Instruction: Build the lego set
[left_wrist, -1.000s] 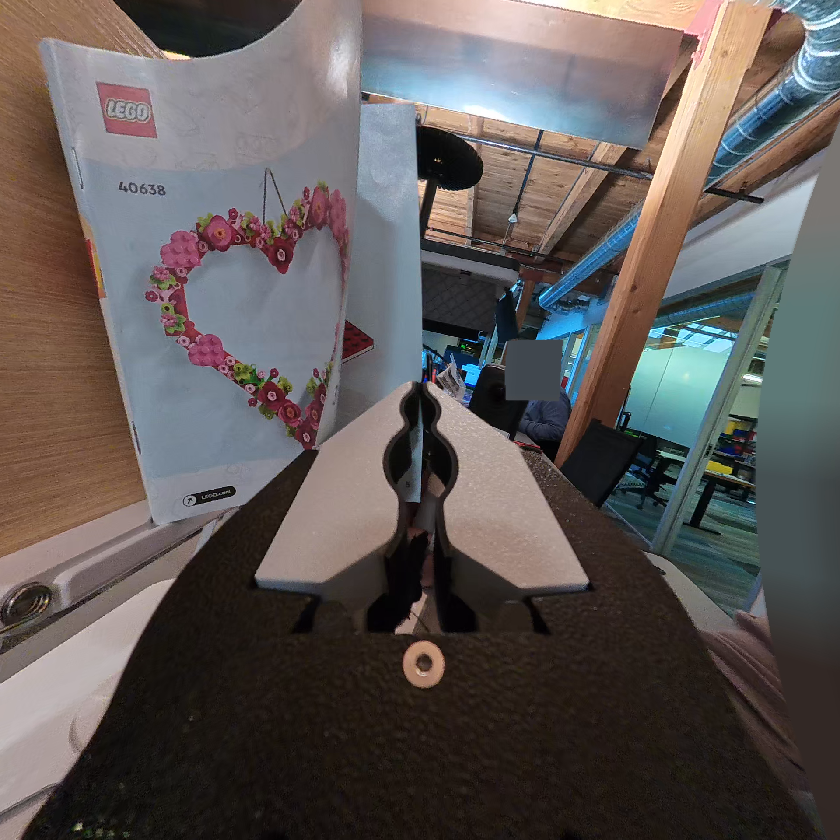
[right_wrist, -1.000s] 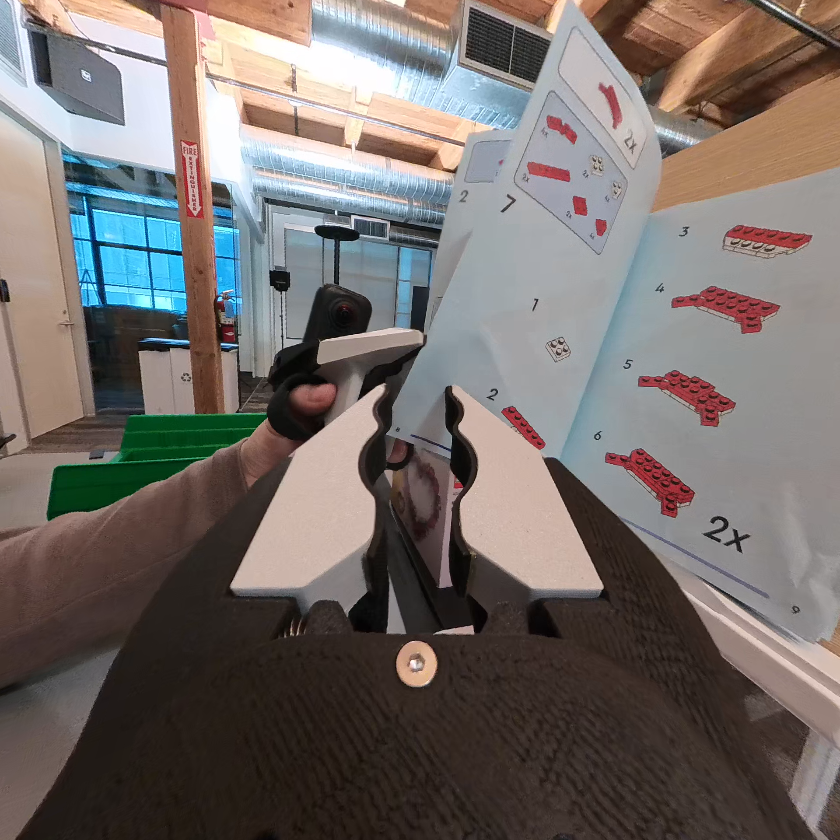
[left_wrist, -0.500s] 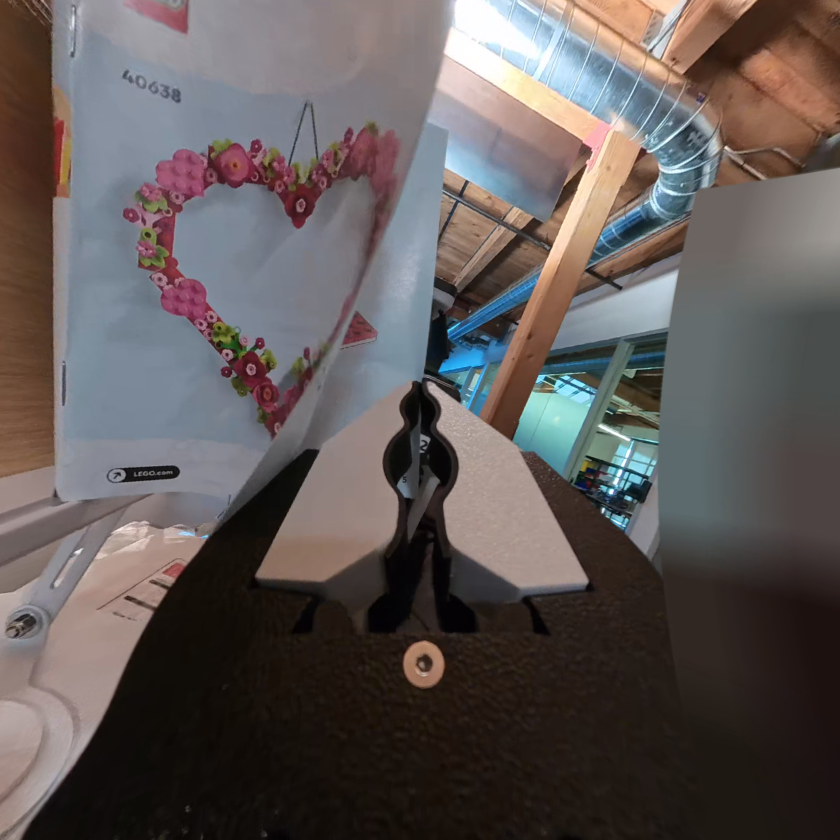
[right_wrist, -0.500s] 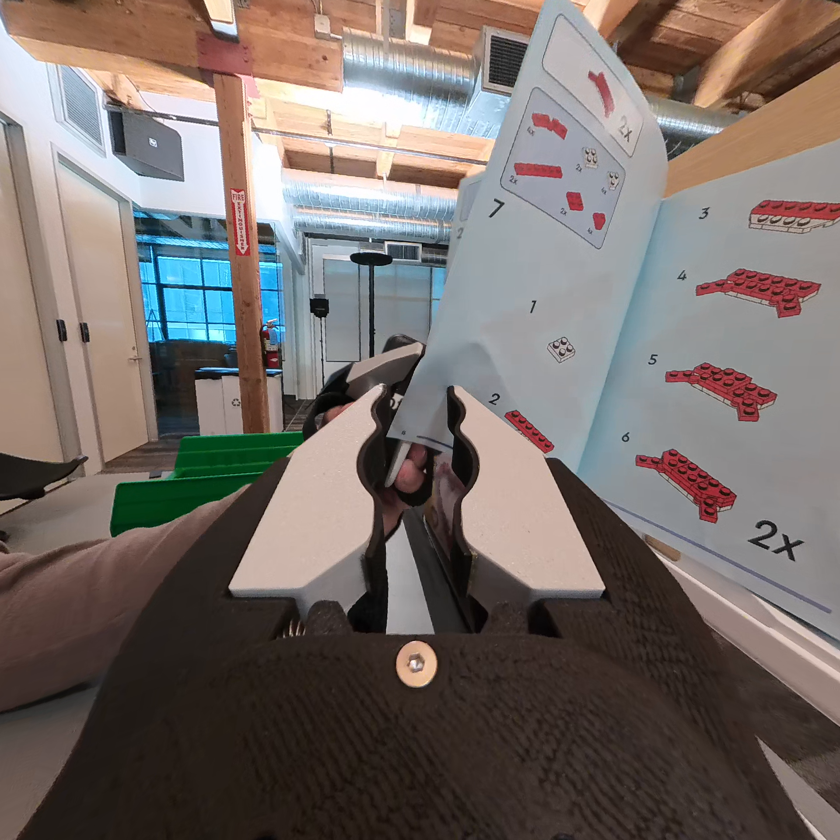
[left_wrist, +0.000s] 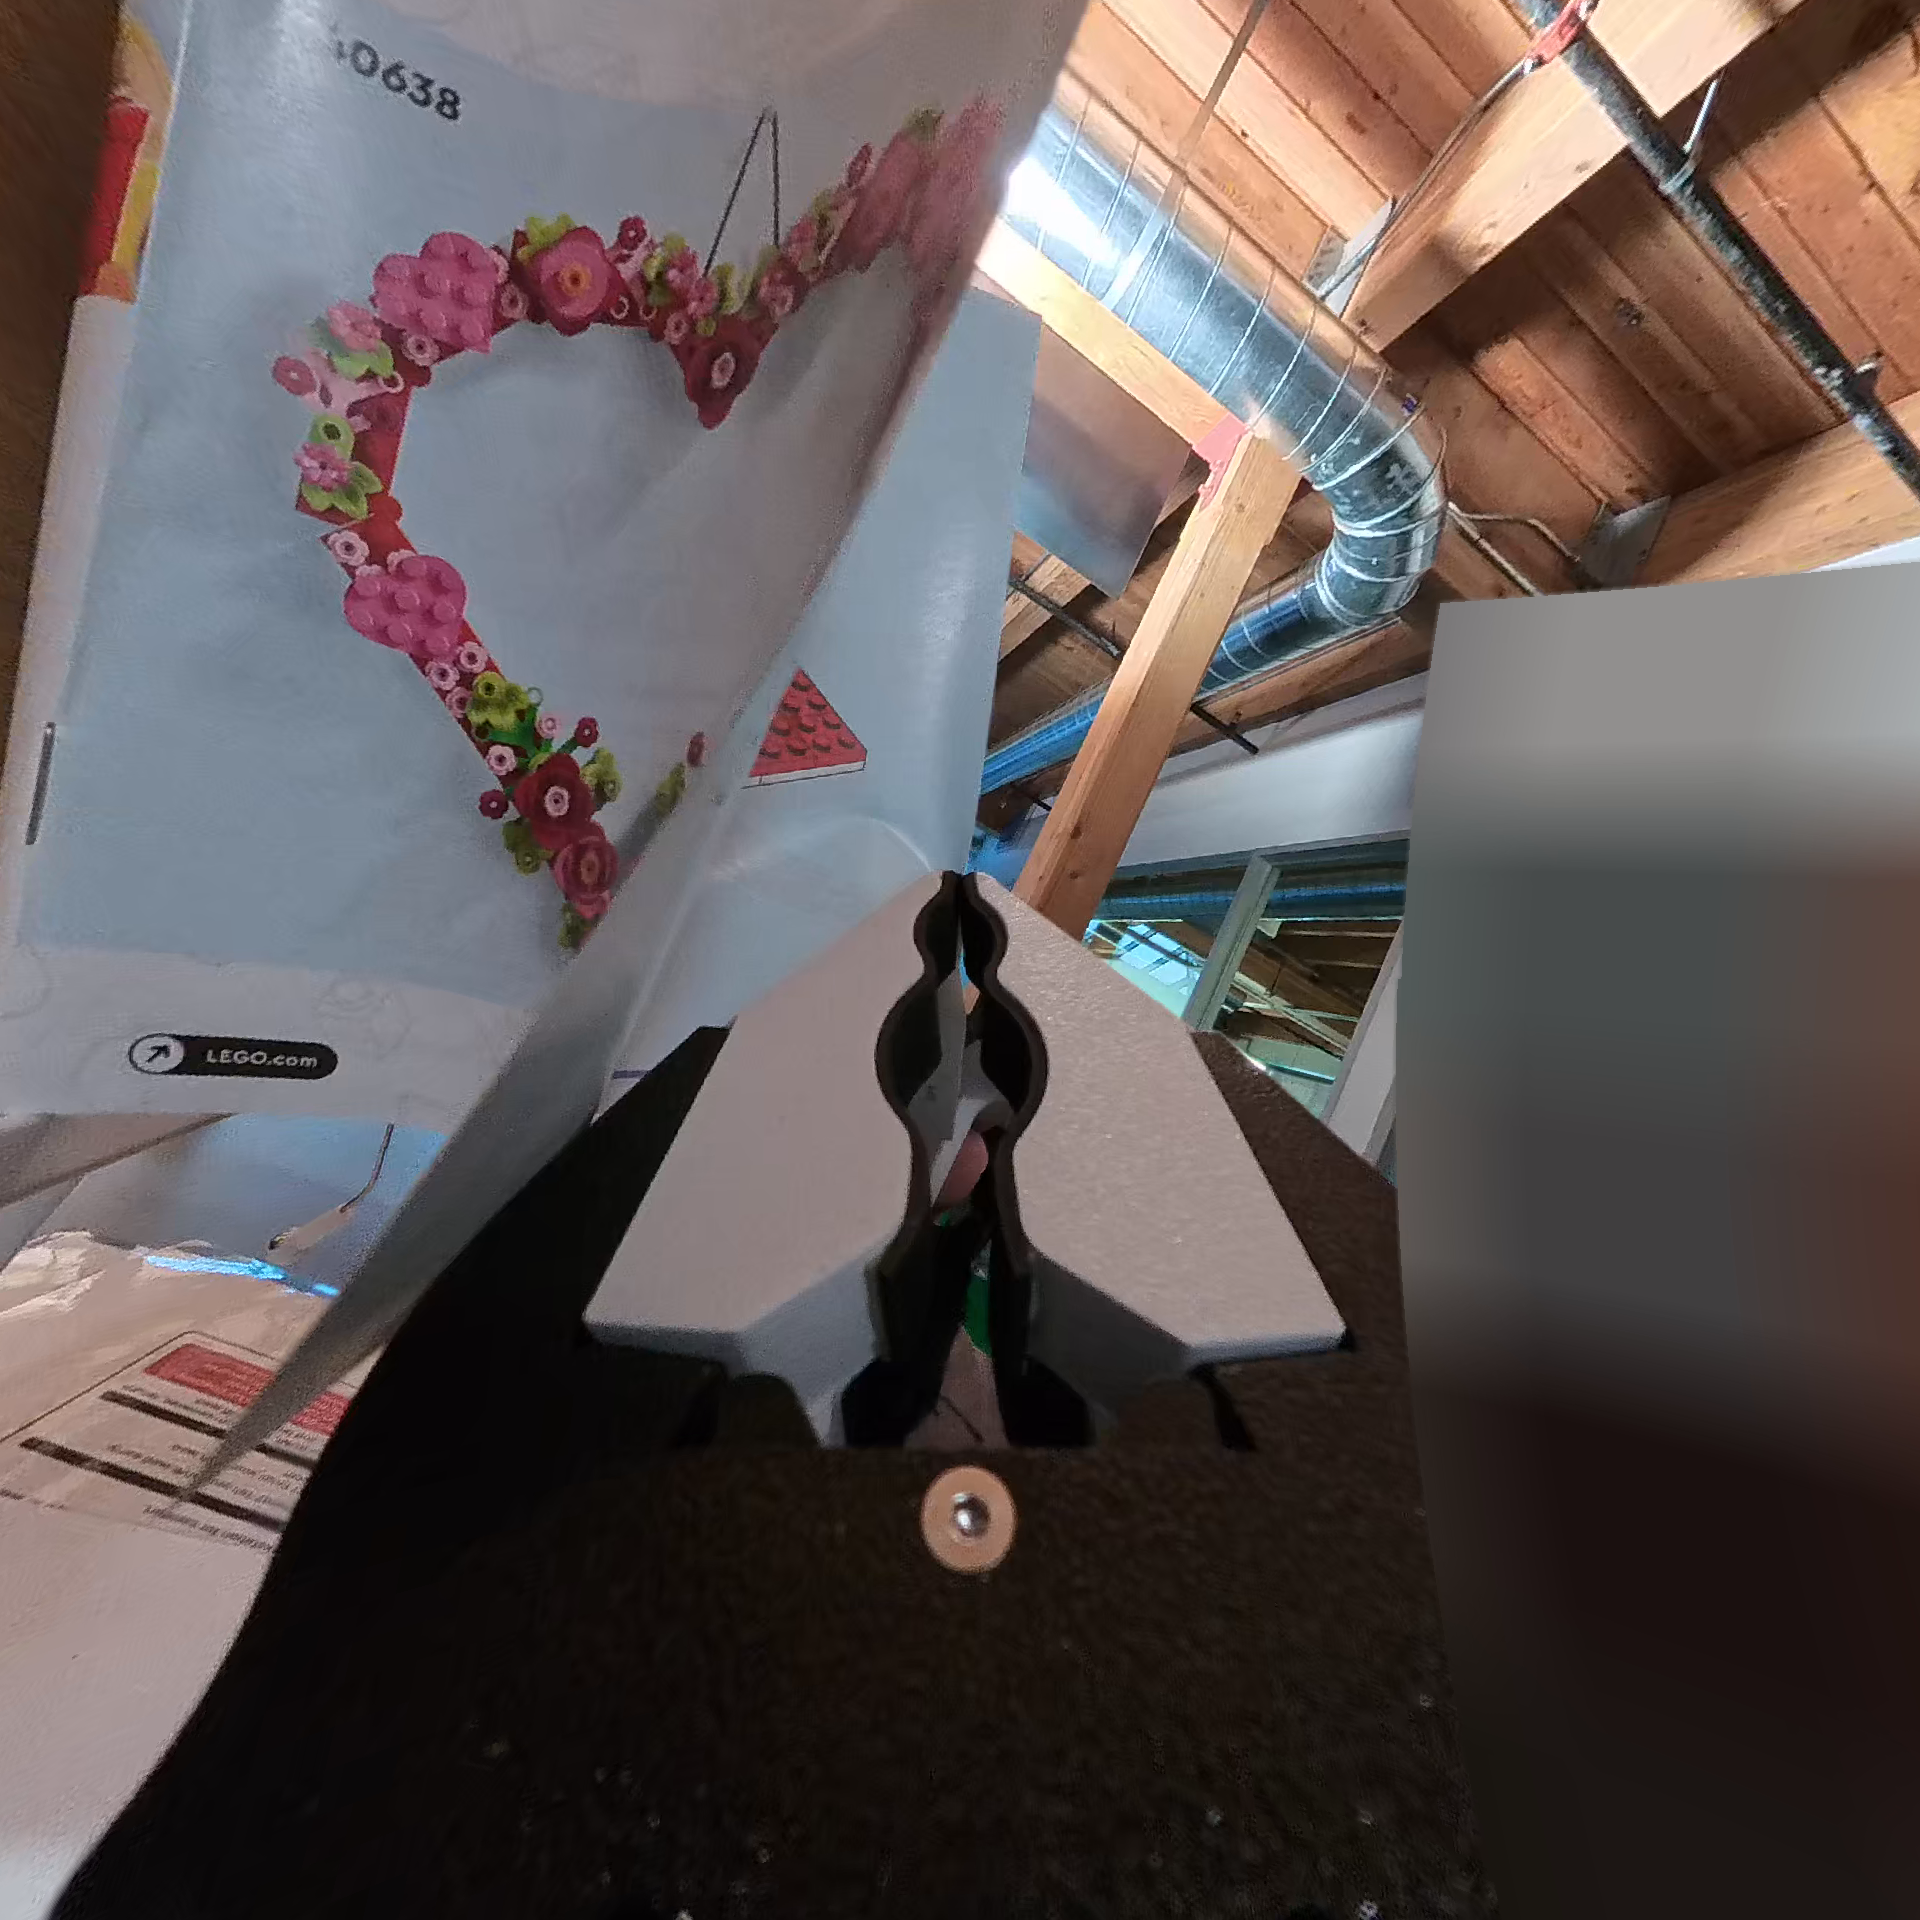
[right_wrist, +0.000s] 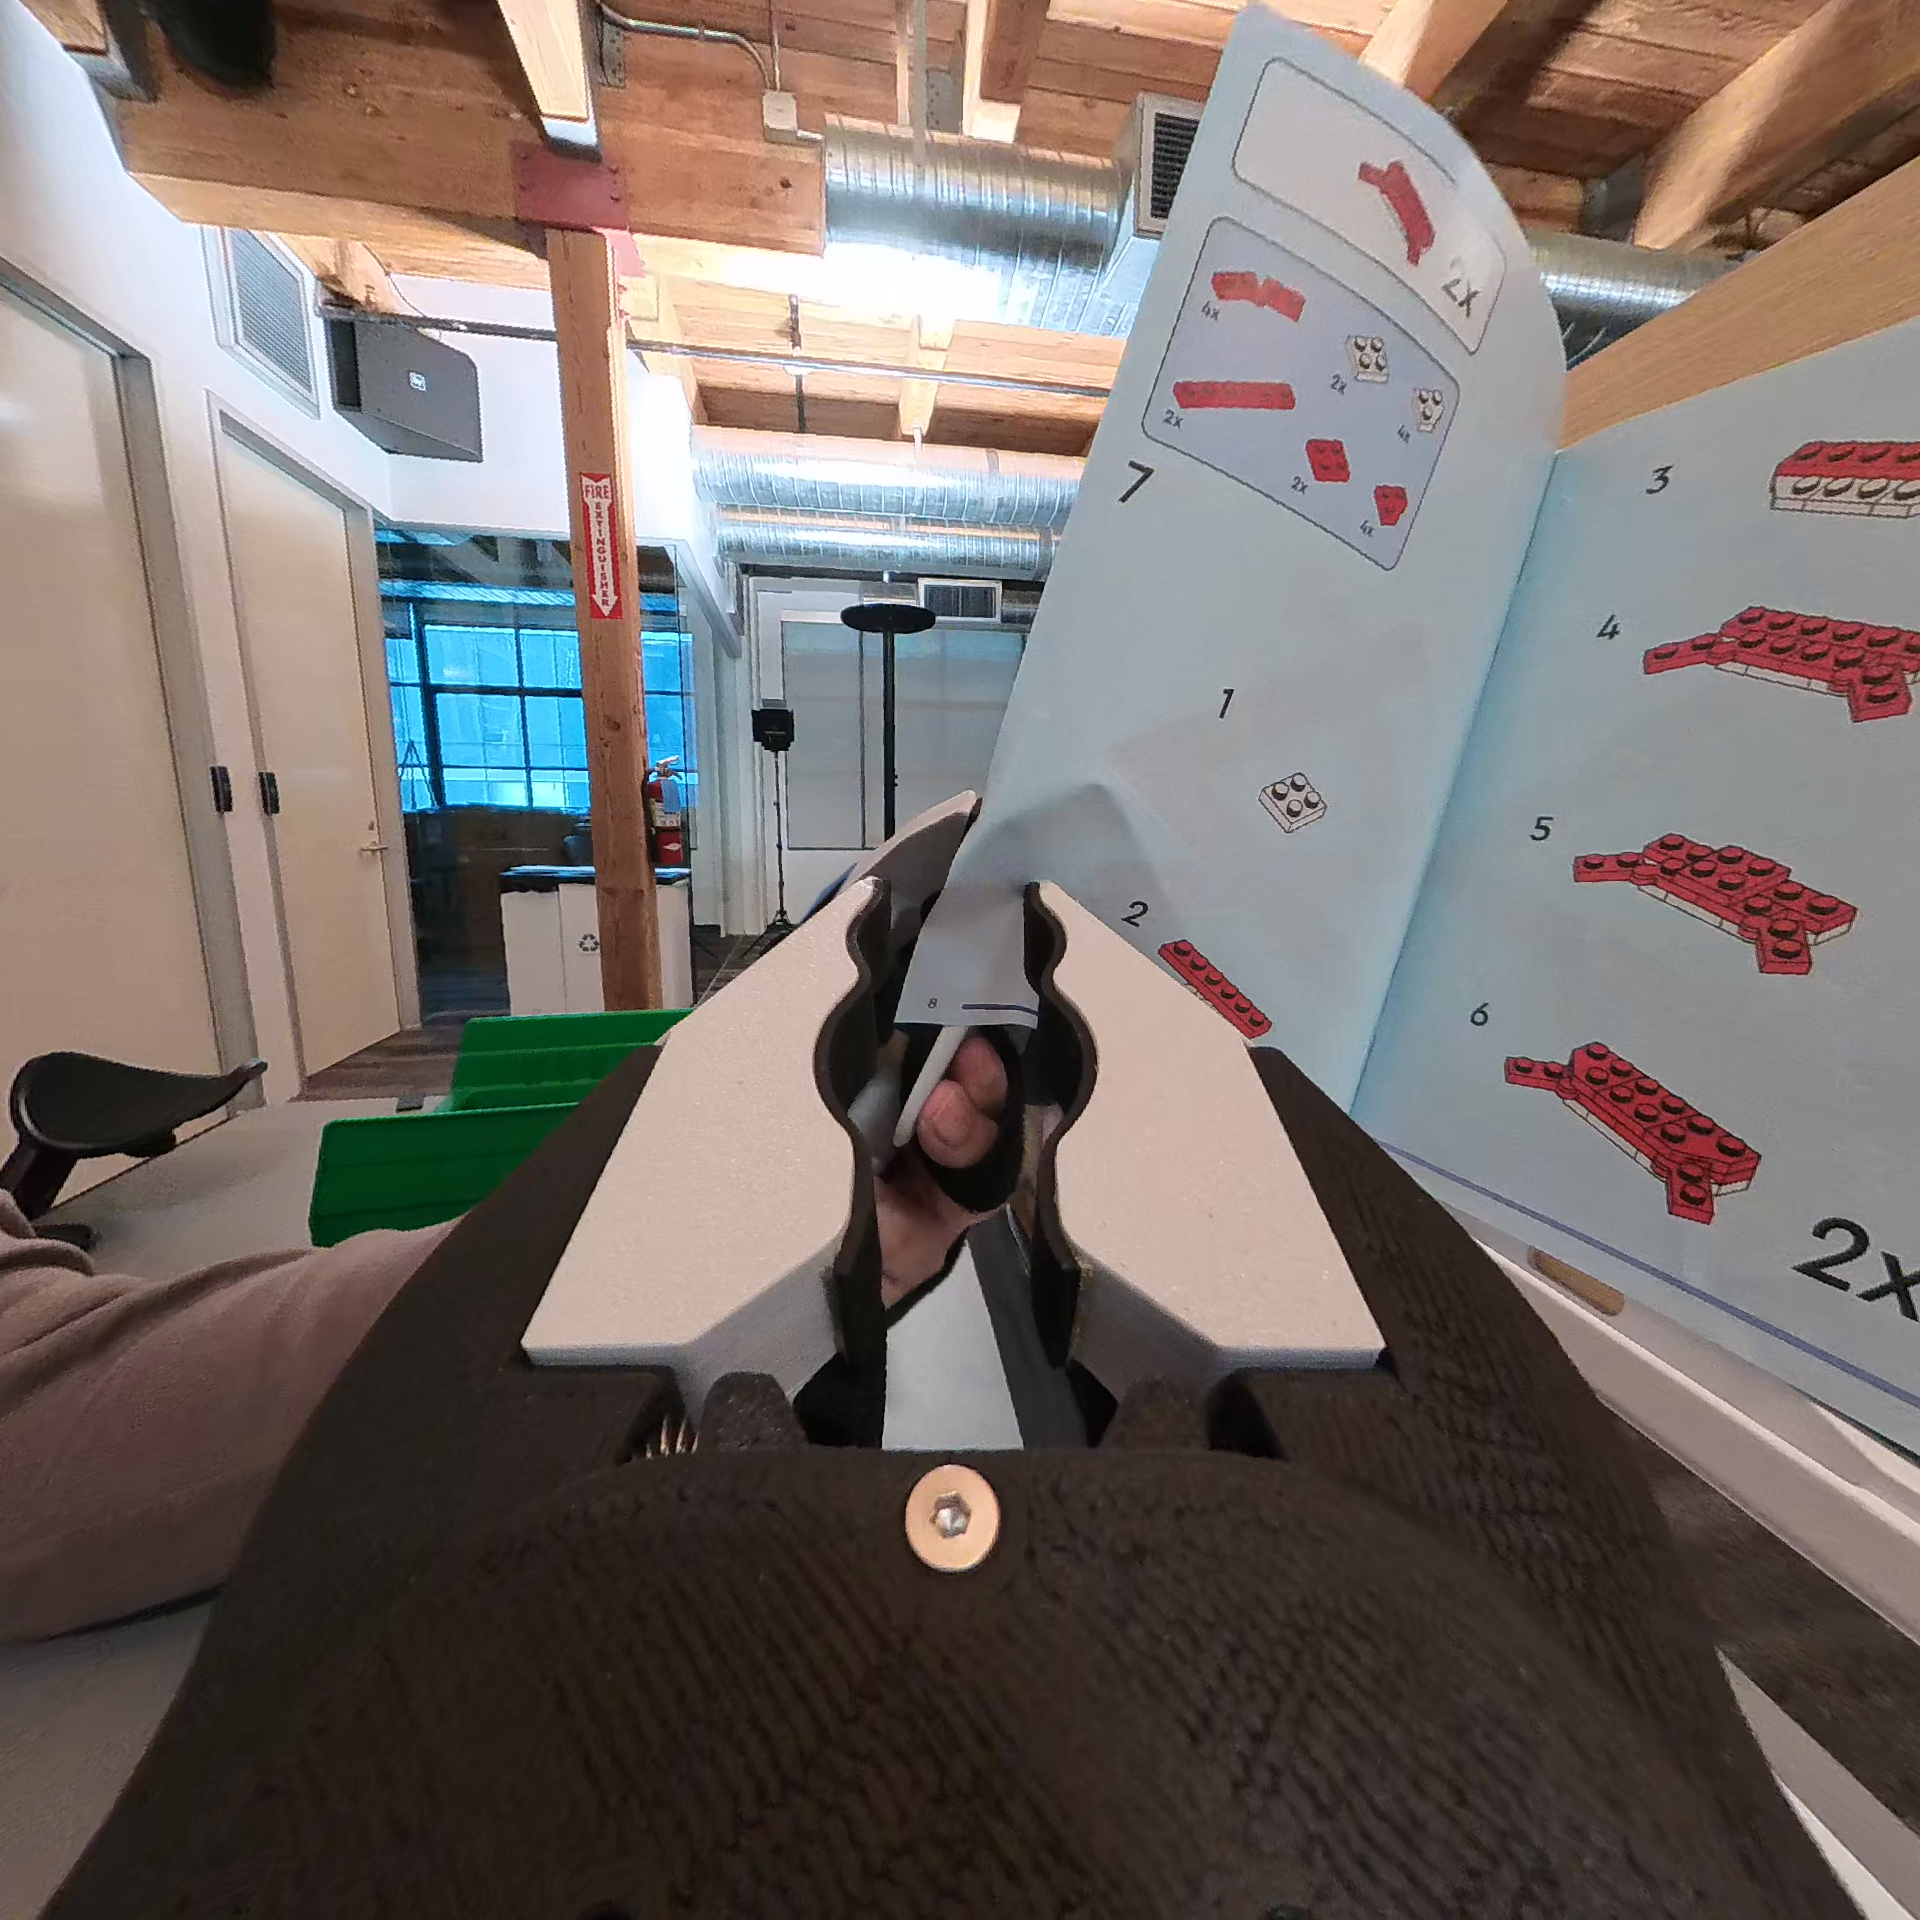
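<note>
The light-blue instruction booklet (left_wrist: 499, 582) stands open against a wooden board, its heart-wreath cover facing my left wrist view. My left gripper (left_wrist: 961, 883) is shut on the lower corner of one page (left_wrist: 940, 1049) and holds it away from the rest. In the right wrist view that lifted page (right_wrist: 1247, 644) shows a parts box and the first build steps, and the page behind it (right_wrist: 1714, 935) shows red brick assemblies. My right gripper (right_wrist: 956, 894) is open, with the page's bottom corner between its jaws. The left gripper (right_wrist: 914, 852) and a gloved hand (right_wrist: 956, 1122) show just behind the corner.
A brown sleeve (right_wrist: 156, 1403) crosses the lower left. Green bins (right_wrist: 468, 1122) and a wooden post (right_wrist: 603, 623) stand beyond. A white plastic bag with printed labels (left_wrist: 135, 1382) lies under the booklet. A white ledge (right_wrist: 1662, 1382) holds the booklet's lower edge. My left and right fingertips are right by each other.
The left gripper has tilted upward with the page still pinched, and the booklet looms closer. The right gripper has closed in, so the page corner now lies between its open jaws.
</note>
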